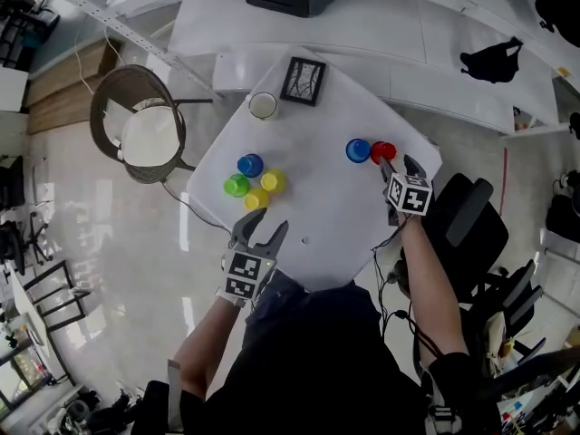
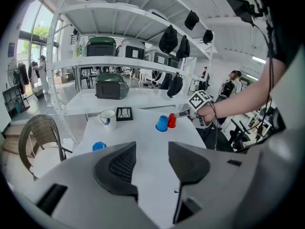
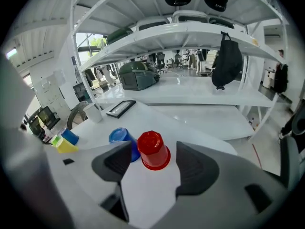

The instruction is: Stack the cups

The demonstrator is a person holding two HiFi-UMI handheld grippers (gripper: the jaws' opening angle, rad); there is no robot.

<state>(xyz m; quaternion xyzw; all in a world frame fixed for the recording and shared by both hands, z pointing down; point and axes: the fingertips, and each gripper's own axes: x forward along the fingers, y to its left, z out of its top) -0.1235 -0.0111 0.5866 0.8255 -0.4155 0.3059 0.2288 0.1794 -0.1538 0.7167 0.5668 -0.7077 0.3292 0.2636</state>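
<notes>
Red cup (image 1: 383, 150) near table (image 1: 317, 211) edge

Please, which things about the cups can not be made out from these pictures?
Left gripper view: the left gripper's body hides the green cup and yellow cups; of the left blue cup only the top shows.
Right gripper view: a jaw covers the lower part of the right blue cup beside the red cup.
Head view: the frame's drawing is too small.
</notes>
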